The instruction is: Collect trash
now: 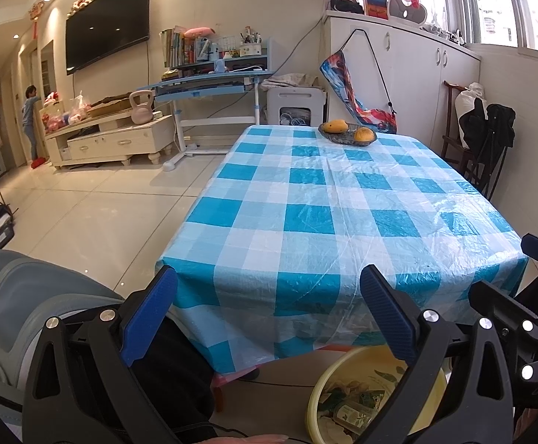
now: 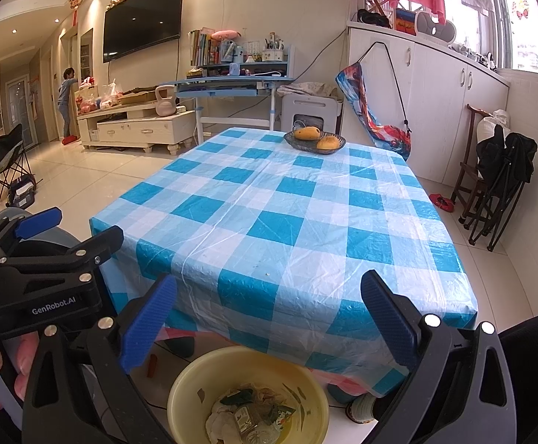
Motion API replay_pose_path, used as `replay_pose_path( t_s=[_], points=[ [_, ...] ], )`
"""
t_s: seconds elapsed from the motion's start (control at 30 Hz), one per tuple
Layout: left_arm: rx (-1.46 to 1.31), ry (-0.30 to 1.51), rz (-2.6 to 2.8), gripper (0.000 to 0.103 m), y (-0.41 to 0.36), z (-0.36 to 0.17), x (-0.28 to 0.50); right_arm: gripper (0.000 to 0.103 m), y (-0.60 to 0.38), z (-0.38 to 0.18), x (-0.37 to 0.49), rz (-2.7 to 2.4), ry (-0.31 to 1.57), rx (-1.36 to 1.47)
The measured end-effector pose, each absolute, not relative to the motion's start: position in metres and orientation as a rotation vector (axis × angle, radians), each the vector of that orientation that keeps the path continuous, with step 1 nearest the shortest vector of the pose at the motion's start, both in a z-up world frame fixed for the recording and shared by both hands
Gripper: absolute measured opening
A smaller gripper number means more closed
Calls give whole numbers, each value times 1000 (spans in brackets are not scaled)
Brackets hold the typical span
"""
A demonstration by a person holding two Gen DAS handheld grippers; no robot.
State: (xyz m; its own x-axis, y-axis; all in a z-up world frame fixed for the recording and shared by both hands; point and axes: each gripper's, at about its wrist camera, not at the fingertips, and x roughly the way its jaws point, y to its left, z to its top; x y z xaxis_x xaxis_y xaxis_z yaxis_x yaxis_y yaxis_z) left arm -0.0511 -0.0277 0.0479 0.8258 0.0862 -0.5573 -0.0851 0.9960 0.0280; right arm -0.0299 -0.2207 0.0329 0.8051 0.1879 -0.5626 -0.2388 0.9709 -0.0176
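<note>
Trash (image 2: pixel 248 420) lies collected in a yellow basin (image 2: pixel 191 381) on the floor, just below the near edge of the desk (image 2: pixel 283 229), with wrappers and scraps heaped at its bottom. Both grippers hang above it, side by side: the left gripper (image 1: pixel 269 318) and the right gripper (image 2: pixel 269 322) each have their blue fingers (image 2: pixel 146 323) spread wide, holding nothing. By my judgement the collection is at or near its end, as the checked blue cloth shows only a speck or two near its front edge. To finish well, either gripper should sweep the near edge for crumbs, keep the basin directly under the drop point, and avoid snagging the loose clear film over the cloth. A dark bottle-like object sits on the floor just right of the basin and could be knocked. Farther back, a fruit dish (image 2: pixel 315 142) with two yellow-orange fruits stands at the far end of the desk and is not waste. Beyond it stand a blue study table, a TV unit, folding chairs at right, and a person in the far doorway, well apart.
</note>
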Motion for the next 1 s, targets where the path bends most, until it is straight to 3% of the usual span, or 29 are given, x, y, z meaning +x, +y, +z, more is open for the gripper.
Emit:
replay_pose_path(
  t_s=[1.0],
  points=[
    [-34,692,47,95,-22,29,-39,96,-220,29,-29,235,598,-89]
  ],
)
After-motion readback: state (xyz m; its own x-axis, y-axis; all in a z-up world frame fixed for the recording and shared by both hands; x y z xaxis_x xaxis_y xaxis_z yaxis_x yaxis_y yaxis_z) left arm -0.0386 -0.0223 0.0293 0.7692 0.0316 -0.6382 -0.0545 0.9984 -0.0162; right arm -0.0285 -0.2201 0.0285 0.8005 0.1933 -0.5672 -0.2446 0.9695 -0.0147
